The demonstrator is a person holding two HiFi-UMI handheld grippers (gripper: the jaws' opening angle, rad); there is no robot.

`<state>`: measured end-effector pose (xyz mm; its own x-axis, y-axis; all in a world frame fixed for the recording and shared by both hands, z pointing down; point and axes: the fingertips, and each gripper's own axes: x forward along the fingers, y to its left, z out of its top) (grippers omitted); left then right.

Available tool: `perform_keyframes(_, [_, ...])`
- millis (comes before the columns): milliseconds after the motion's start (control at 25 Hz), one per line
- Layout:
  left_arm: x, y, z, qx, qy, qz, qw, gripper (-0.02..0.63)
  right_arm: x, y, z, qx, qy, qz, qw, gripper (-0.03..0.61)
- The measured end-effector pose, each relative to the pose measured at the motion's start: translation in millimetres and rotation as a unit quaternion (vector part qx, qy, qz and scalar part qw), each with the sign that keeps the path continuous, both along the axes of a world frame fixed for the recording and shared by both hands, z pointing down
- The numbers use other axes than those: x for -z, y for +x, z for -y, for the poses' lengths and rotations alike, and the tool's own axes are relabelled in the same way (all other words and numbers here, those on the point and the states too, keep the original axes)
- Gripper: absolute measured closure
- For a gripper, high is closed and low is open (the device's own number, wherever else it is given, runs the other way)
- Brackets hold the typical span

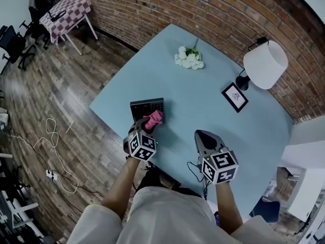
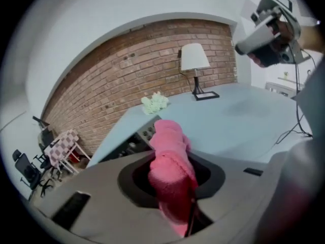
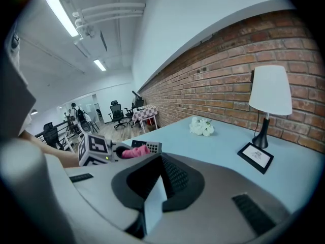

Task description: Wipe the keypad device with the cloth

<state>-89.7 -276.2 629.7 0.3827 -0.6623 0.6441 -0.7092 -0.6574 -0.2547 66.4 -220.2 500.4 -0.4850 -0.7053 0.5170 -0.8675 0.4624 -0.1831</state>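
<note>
At near edge of keypad (image 1: 147, 105), pink cloth (image 1: 154, 119) is clamped in left gripper (image 1: 147, 124); keypad lies straight ahead, long side crosswise. Right gripper (image 1: 203, 138), clenched empty, is held well right of keypad.

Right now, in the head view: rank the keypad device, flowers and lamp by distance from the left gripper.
1. Keypad device: just ahead of the left gripper, which grips the cloth.
2. Flowers: farther ahead, slightly right.
3. Lamp: far right.
</note>
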Motion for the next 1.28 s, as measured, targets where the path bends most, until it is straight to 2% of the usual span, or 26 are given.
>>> perform_keyframes(120, [35,-33,23,0.037,0.040,0.001,0.9985,0.474,0,-13,4,0.016,0.001,0.004,1.000,0.563])
perform_keyframes(200, [49,-54,36,0.054,0.061,0.018,0.9965,0.472,1,-22,6,0.027,0.003,0.005,1.000,0.563])
perform_keyframes(400, [43,-89,53,0.071,0.064,0.068,0.9931,0.472,3,-35,8,0.042,0.007,0.006,0.999,0.563])
perform_keyframes(680, [12,-76,38,0.030,0.057,0.116,0.9912,0.471,-2,-24,5,0.030,0.002,0.000,1.000,0.563])
perform_keyframes(880, [-13,-58,16,0.018,0.030,0.103,0.9941,0.471,0,-24,-2,0.030,0.002,-0.001,1.000,0.563])
perform_keyframes(1280, [-47,-35,-12,-0.008,-0.013,0.113,0.9934,0.471,3,-20,-16,0.030,0.004,0.004,1.000,0.562])
